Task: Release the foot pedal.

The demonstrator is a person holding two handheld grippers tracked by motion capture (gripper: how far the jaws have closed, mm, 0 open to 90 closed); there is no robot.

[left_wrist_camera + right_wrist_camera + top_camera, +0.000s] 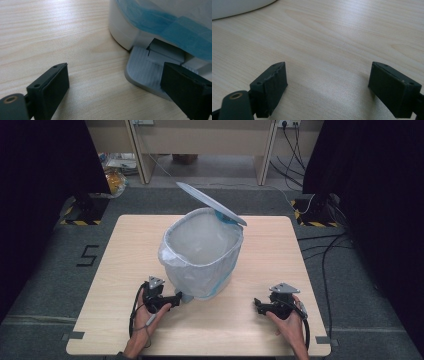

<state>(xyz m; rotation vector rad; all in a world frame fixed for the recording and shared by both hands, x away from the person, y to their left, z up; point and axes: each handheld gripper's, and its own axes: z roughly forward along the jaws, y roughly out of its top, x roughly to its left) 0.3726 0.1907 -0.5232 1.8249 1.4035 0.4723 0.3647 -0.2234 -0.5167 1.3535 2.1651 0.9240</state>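
A lined pedal bin point(202, 252) stands mid-table point(100, 270), lid point(210, 202) raised. The left gripper point(175, 298), jaws wide and empty, presses one jaw on the grey pedal point(142, 70); best keep that pressure steady. The right gripper point(260, 306) rests apart, agape, empty

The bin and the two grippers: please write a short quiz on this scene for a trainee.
1. True or false: the lid of the bin is raised.
2. Which gripper is at the pedal? A) left gripper B) right gripper
3. What lines the bin?

Key
1. True; it stands tilted open over the far rim.
2. A; in the left gripper view one jaw is over the pedal, and the jaws are apart. The right gripper is open over the bare table.
3. A thin translucent bag, folded over the rim, with a blue band.
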